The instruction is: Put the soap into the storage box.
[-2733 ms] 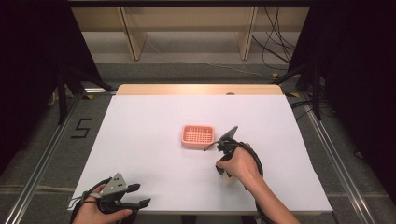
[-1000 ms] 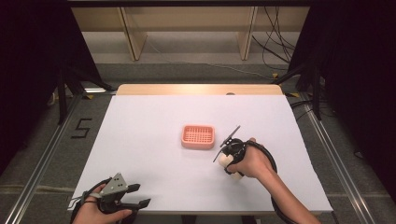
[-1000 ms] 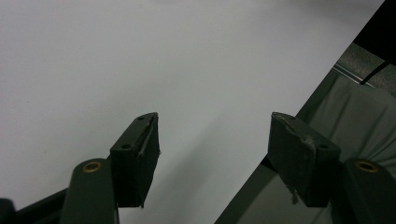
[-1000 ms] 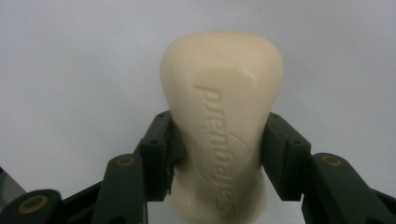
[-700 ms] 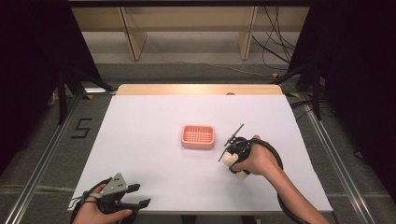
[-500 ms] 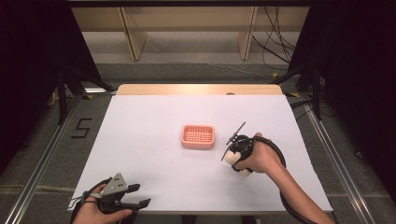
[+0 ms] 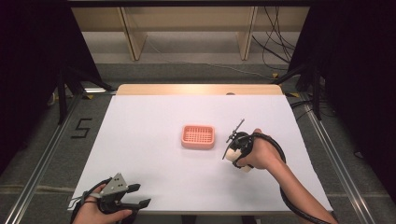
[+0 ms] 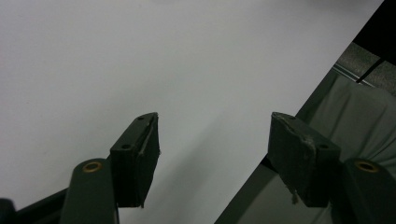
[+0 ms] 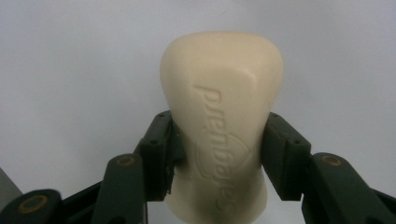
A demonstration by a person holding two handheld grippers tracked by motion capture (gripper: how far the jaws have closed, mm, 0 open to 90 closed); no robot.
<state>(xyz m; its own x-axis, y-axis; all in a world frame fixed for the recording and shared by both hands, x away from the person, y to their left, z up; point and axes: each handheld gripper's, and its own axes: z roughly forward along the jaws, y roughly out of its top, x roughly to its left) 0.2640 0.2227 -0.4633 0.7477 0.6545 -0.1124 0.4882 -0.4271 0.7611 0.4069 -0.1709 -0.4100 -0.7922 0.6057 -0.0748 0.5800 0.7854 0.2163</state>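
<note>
One bar of soap (image 9: 222, 126) now clamped in the right gripper (image 9: 219, 149), drawn back right of the pink dish (image 7: 198, 136); left gripper (image 8: 212, 154) gapes wide at the near-left corner.

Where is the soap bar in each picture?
High view: the soap bar sits right of centre, in the right gripper, beside the pink soap dish.
Left gripper view: not in it.
Right gripper view: centre, clamped between the black jaws.
Shared landmark: the white table.

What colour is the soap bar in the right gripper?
Cream, with embossed lettering; the soap bar shows best in the right gripper view.
</note>
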